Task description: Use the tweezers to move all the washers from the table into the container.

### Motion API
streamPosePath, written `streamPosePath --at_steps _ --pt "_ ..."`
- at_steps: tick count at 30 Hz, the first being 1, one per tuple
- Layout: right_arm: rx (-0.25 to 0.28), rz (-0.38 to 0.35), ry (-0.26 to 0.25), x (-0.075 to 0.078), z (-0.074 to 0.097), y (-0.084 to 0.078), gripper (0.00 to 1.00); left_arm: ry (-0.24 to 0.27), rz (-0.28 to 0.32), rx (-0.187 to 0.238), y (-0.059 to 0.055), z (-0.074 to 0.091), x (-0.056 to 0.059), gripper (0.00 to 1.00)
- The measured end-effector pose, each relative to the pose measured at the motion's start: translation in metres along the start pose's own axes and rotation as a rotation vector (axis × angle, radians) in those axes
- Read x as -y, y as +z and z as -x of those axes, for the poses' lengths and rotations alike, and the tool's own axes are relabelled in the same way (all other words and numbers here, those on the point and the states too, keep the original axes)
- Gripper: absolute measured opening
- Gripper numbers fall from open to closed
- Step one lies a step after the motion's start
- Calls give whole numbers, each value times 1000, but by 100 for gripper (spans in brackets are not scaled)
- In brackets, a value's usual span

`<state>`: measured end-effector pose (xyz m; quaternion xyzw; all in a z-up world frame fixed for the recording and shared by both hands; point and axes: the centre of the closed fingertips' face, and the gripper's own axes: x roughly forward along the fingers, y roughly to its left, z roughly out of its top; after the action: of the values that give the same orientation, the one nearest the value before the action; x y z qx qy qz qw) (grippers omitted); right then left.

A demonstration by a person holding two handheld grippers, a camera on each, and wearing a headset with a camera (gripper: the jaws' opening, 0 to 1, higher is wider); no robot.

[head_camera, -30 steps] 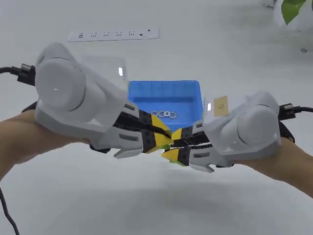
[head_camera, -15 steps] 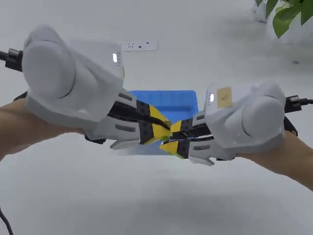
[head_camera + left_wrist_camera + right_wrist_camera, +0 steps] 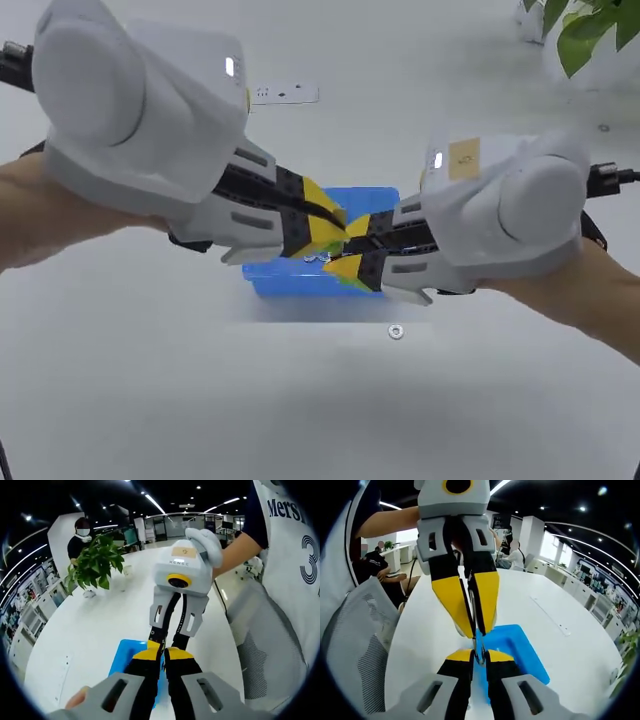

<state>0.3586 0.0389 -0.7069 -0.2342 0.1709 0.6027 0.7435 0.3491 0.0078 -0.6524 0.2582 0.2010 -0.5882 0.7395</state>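
Observation:
My left gripper and right gripper meet tip to tip above the blue container. In the right gripper view, thin metal tweezers run from between the left gripper's yellow jaws into my right gripper's own jaws. Both pairs of jaws stand closed on the tweezers. The left gripper view has its jaws together, facing the right gripper. A few washers lie in the container, partly hidden by the jaws. One washer lies on the white table just in front of the container.
A white power strip lies at the far side of the table, and a potted plant stands at the back right. A mesh chair and seated people show beyond the table edge.
The grippers stay tip to tip but sit higher over the container, which now shows beneath them. The view has shifted, and a washer on the table in front has come into sight.

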Motion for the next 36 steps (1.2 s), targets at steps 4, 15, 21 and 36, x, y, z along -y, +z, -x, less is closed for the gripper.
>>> streamPosePath --at_steps 4,15,21,36 --pt "5 -10 -12 11 -3 0 11 9 -3 3 -2 -2 -11 8" --pt "-16 -32 -17 31 -20 -10 11 19 36 16 -21 -13 -39 8" --pt "-32 -56 -7 40 -32 -21 11 15 61 10 -33 -23 -49 8" --pt "-90 -70 31 42 -54 -49 11 -9 105 -21 -61 -45 -53 8"
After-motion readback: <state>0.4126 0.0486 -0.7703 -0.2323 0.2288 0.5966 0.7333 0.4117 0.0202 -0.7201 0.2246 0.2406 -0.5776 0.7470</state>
